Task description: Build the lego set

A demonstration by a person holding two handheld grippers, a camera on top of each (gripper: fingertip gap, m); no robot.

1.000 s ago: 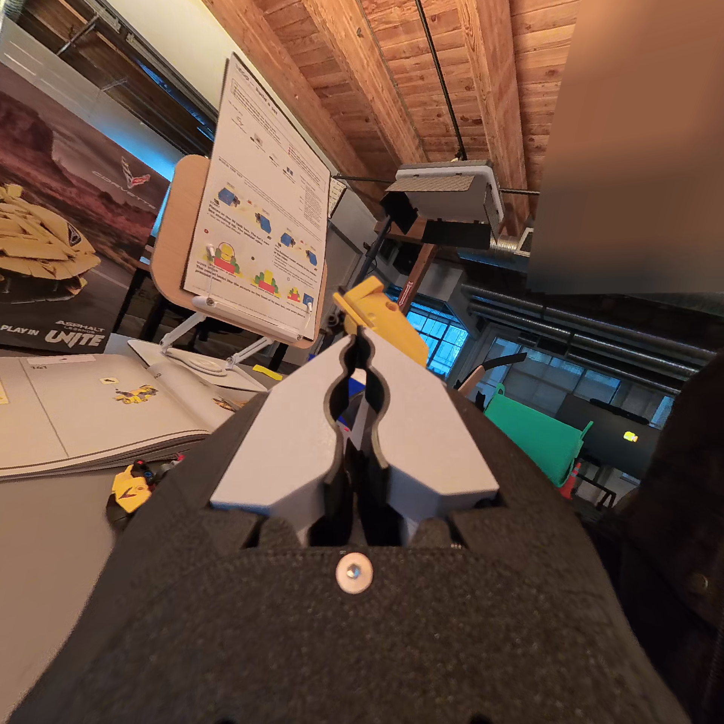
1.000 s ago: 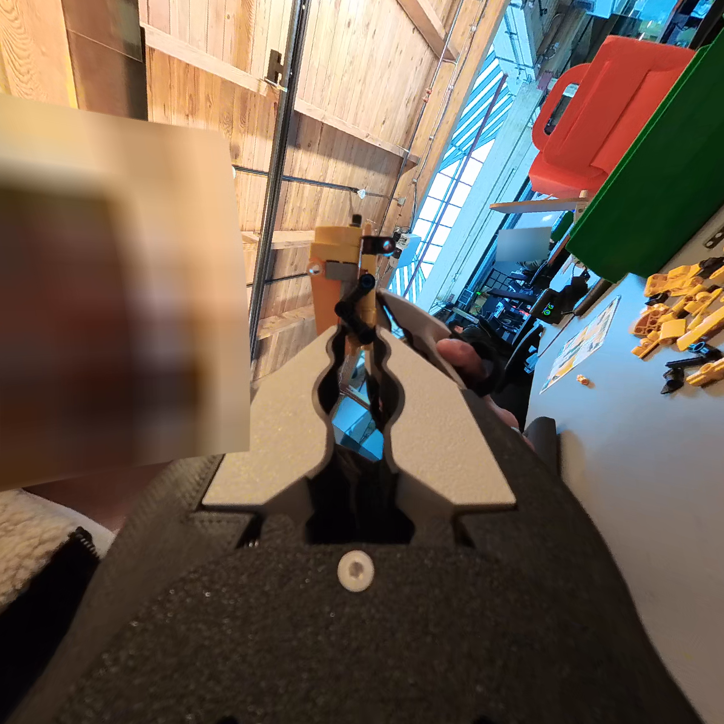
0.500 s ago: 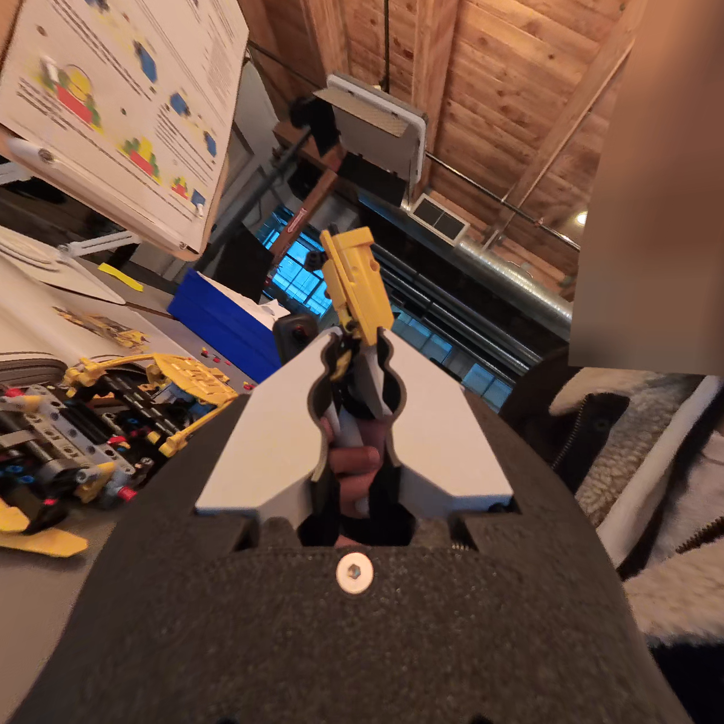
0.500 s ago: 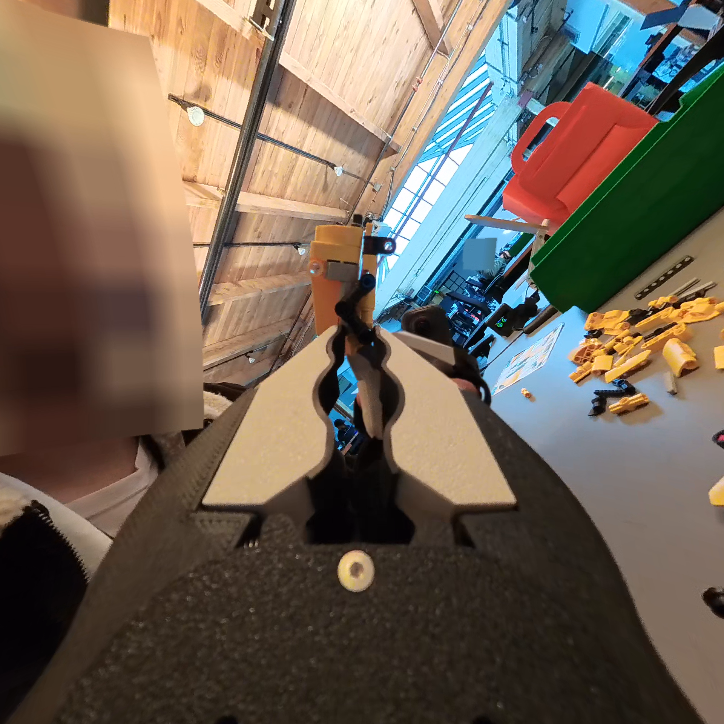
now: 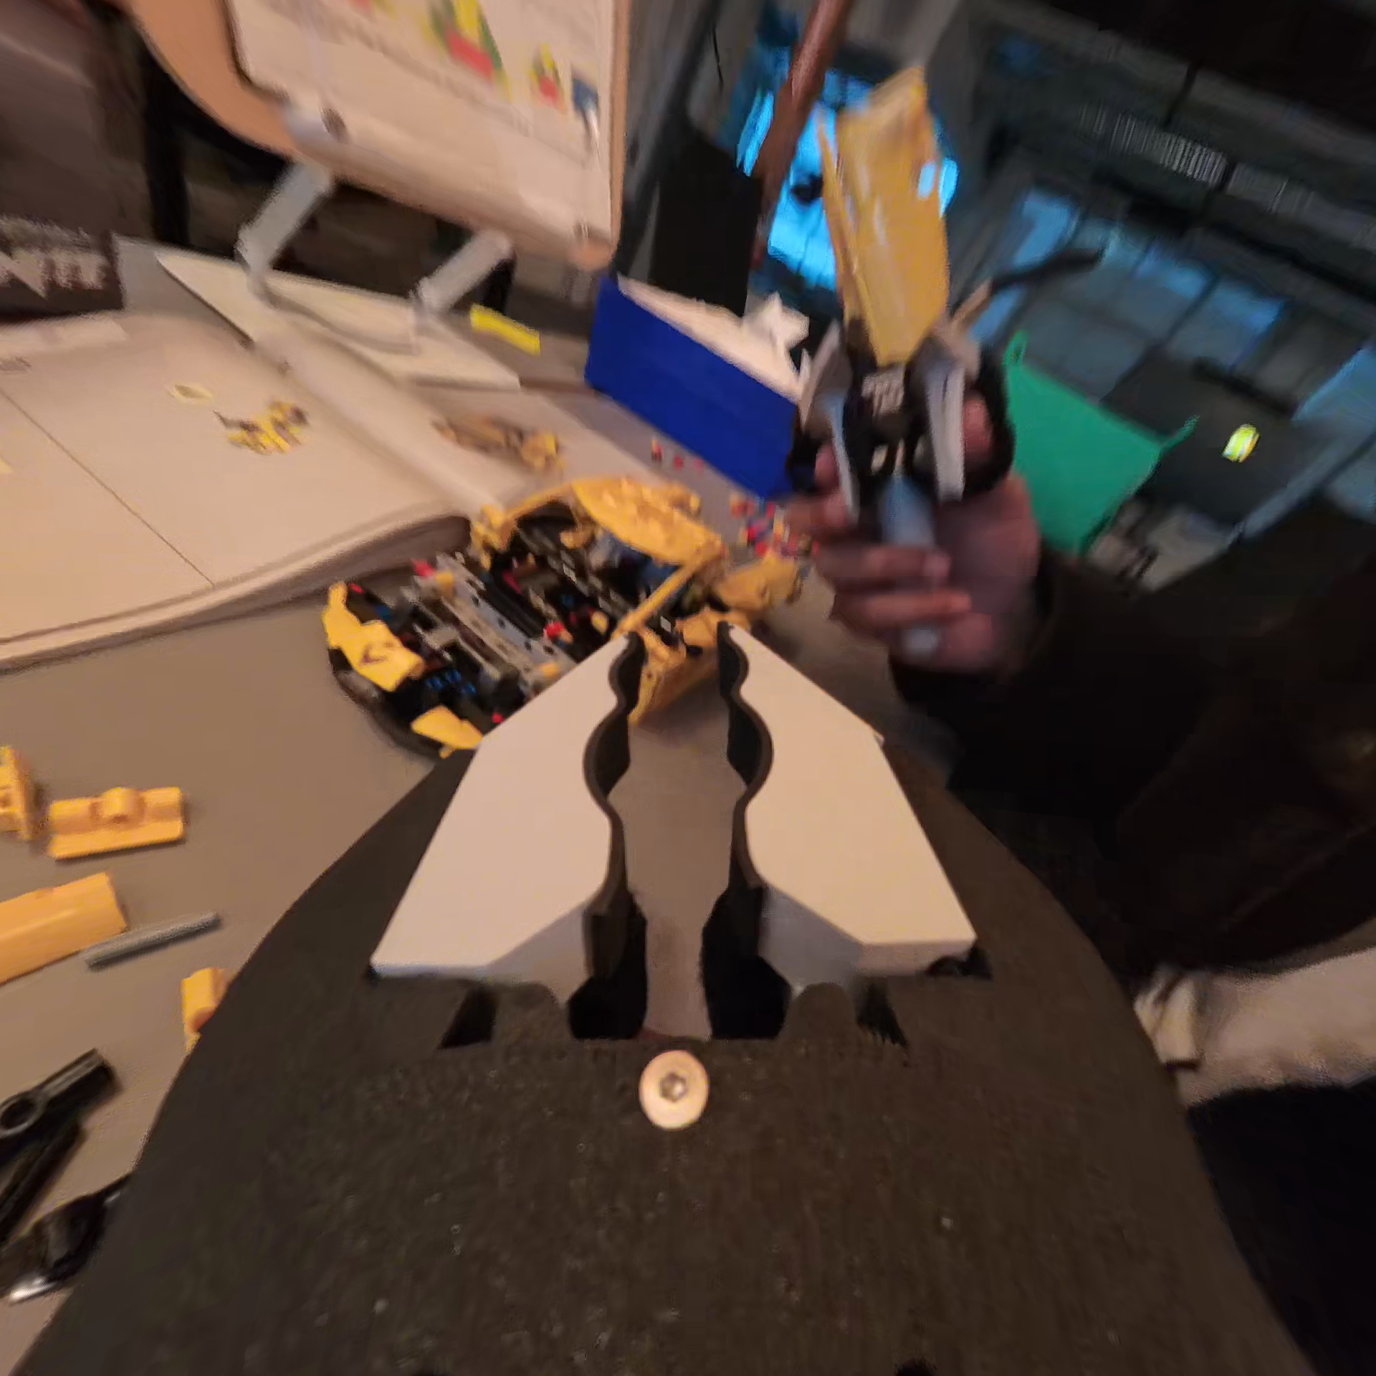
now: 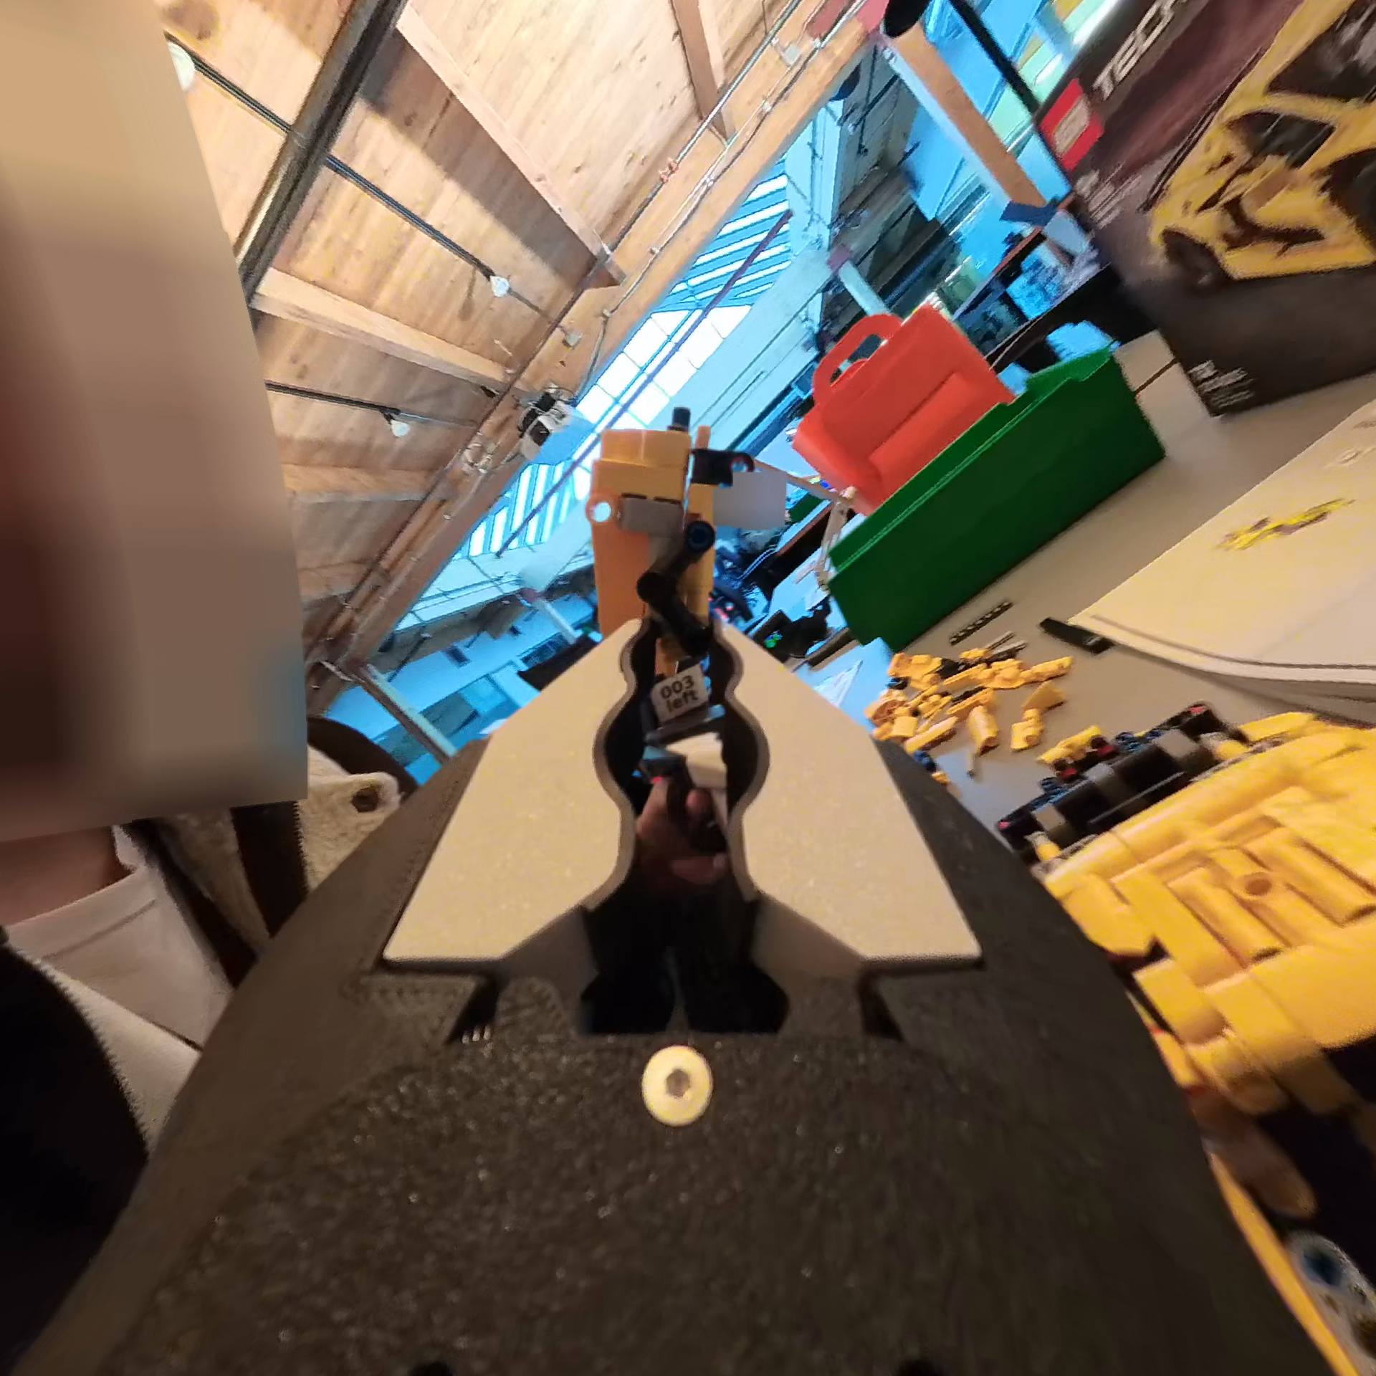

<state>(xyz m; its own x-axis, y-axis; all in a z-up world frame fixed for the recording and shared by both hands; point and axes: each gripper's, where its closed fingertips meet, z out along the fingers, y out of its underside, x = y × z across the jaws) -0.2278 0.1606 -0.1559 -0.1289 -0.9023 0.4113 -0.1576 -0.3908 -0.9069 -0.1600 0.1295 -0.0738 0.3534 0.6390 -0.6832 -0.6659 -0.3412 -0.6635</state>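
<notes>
Handoff: left gripper [image 5: 674,655] had let go of yellow sub-assembly [image 6: 648,521], fingers parted, empty.
Holder: right gripper [image 6: 674,648] alone clamped it, aloft.
Car model [image 5: 536,596]: on surface [image 5: 223,744], awaiting attachment.

A loft-style workshop or maker space: exposed timber ceiling [image 6: 476,149] with track lights, tall industrial windows [image 6: 670,350], bare ducts, and a grey surface [image 5: 223,744] carrying coloured storage bins [image 6: 990,506] and an open instruction book [image 5: 186,462].
</notes>
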